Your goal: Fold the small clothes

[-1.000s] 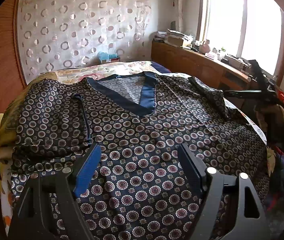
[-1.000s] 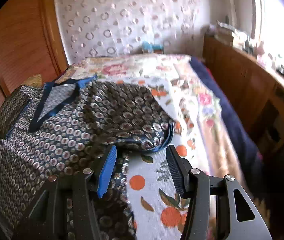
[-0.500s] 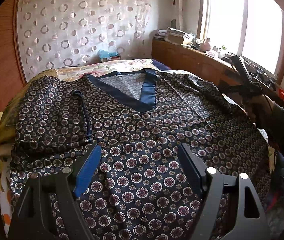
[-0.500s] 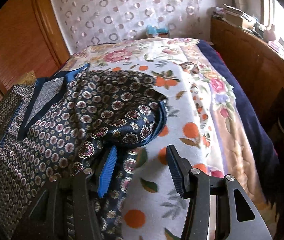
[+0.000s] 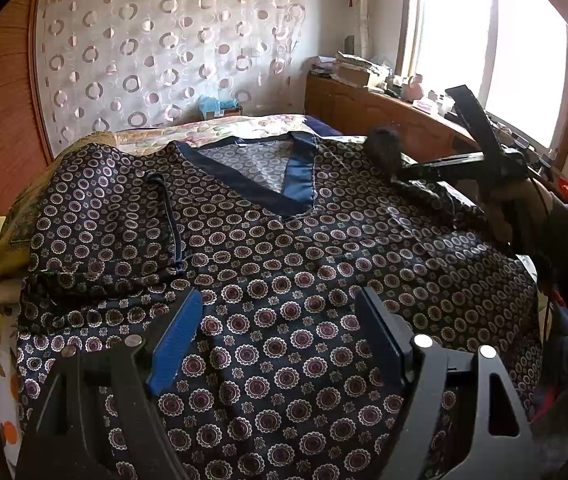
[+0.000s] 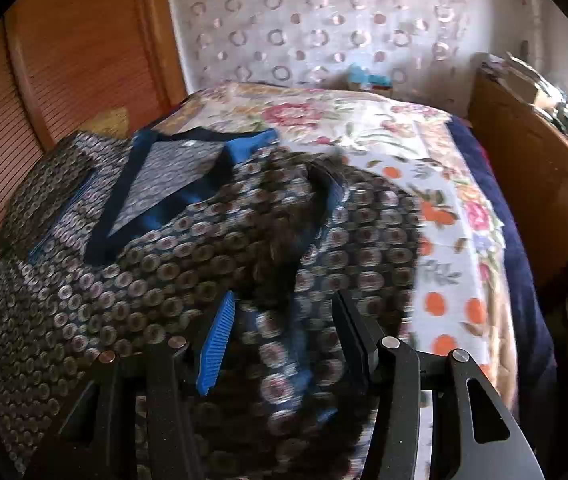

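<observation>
A dark navy top [image 5: 284, 264] with small ring-flower prints and a blue V-neck band [image 5: 298, 178] lies spread face up on the bed. Its left sleeve [image 5: 116, 216] is folded in over the body. My left gripper [image 5: 280, 336] is open and hovers over the lower middle of the top. My right gripper [image 6: 284, 336] is open over the right sleeve [image 6: 344, 240], whose cloth lies between and under the jaws; that view is blurred. In the left wrist view the right gripper [image 5: 484, 160] shows at the top's right shoulder.
The bed has a floral and orange-print sheet [image 6: 436, 200]. A wooden wardrobe [image 6: 76, 60] stands at the left. A wooden counter [image 5: 388, 120] with clutter runs under the window at the right. A curtain [image 5: 164, 48] hangs behind the bed.
My right gripper has moved left and forward over the right sleeve, so patterned cloth now fills the space between its jaws. My left gripper has barely moved.
</observation>
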`<state>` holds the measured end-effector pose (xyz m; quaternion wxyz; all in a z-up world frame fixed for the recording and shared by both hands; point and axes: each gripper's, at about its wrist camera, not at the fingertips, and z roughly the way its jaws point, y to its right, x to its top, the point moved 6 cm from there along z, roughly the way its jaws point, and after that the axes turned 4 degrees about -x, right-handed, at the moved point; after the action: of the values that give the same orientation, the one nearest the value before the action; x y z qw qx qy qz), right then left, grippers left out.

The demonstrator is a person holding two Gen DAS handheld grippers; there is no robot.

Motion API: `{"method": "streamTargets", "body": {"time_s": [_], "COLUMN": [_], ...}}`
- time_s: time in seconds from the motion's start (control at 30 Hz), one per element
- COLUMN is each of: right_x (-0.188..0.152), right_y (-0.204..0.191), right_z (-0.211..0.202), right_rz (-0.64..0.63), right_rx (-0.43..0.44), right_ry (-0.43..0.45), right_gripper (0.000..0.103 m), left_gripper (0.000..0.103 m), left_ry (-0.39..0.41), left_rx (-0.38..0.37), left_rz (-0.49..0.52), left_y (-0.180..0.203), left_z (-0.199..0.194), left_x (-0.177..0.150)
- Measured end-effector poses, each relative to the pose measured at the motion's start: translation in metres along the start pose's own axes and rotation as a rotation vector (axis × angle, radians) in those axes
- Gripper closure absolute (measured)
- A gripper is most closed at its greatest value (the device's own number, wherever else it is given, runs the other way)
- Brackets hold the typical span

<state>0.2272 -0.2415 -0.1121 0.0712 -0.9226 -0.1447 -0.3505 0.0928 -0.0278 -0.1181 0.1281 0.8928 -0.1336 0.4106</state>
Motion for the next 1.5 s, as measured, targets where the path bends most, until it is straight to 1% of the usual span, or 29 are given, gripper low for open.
{"method": "streamTargets", "body": {"time_s": [0.1, 0.23, 0.37, 0.47, 0.63, 0.77, 0.83, 0.93, 1.0, 1.03, 1.1, 1.13, 1.17, 1.27, 1.33, 1.4, 1.5], "right_x": [-0.004, -0.007, -0.009, -0.016, -0.026, -0.021, -0.014, -0.005, 0.000, 0.004, 0.011, 0.014, 0.015, 0.017, 0.020, 0.022, 0.023], "right_y": [-0.012, -0.018, -0.009, 0.006, 0.038, 0.061, 0.070, 0.078, 0.081, 0.083, 0.083, 0.082, 0.080, 0.079, 0.089, 0.098, 0.100], "right_z": [-0.003, -0.019, -0.036, -0.037, -0.018, 0.008, 0.021, 0.038, 0.051, 0.054, 0.062, 0.065, 0.067, 0.067, 0.064, 0.062, 0.066], "right_rz": [-0.017, -0.032, -0.027, -0.027, 0.010, 0.044, 0.066, 0.088, 0.094, 0.094, 0.099, 0.097, 0.081, 0.030, 0.053, 0.080, 0.074], "right_rx": [0.040, 0.054, 0.008, -0.055, -0.127, -0.164, -0.158, -0.133, -0.122, -0.118, -0.088, -0.066, -0.059, -0.082, -0.084, -0.045, -0.056], "right_ry": [-0.003, 0.032, 0.078, 0.076, 0.028, -0.022, -0.038, -0.056, -0.068, -0.062, -0.060, -0.060, -0.060, -0.036, -0.026, -0.005, -0.011], "right_gripper": [0.050, 0.050, 0.050, 0.050, 0.050, 0.050, 0.050, 0.057, 0.059, 0.062, 0.075, 0.088, 0.098, 0.101, 0.102, 0.102, 0.101], "left_gripper": [0.024, 0.024, 0.024, 0.024, 0.024, 0.024, 0.024, 0.024, 0.024, 0.024, 0.024, 0.024, 0.024, 0.024, 0.024, 0.024, 0.024], "left_ry": [-0.001, 0.002, 0.003, 0.006, 0.009, 0.004, 0.005, 0.008, 0.010, 0.009, 0.005, 0.002, 0.003, 0.004, 0.001, -0.008, -0.024], "left_rx": [0.001, -0.001, -0.001, 0.001, 0.023, 0.061, 0.079, 0.106, 0.119, 0.128, 0.147, 0.158, 0.165, 0.180, 0.193, 0.205, 0.238], "left_rz": [-0.003, -0.006, -0.005, -0.008, -0.008, -0.007, -0.007, -0.021, -0.028, -0.030, -0.035, -0.039, -0.042, -0.055, -0.067, -0.075, -0.081], "left_y": [-0.001, -0.002, -0.001, -0.003, -0.016, -0.037, -0.049, -0.072, -0.085, -0.092, -0.105, -0.112, -0.117, -0.133, -0.146, -0.159, -0.178], "left_z": [0.001, 0.000, -0.001, -0.001, -0.001, 0.001, 0.001, 0.003, 0.005, 0.007, 0.011, 0.013, 0.014, 0.018, 0.021, 0.026, 0.034], "left_x": [0.000, 0.000, 0.000, 0.001, 0.007, 0.019, 0.025, 0.038, 0.045, 0.049, 0.056, 0.059, 0.062, 0.069, 0.075, 0.078, 0.081]}}
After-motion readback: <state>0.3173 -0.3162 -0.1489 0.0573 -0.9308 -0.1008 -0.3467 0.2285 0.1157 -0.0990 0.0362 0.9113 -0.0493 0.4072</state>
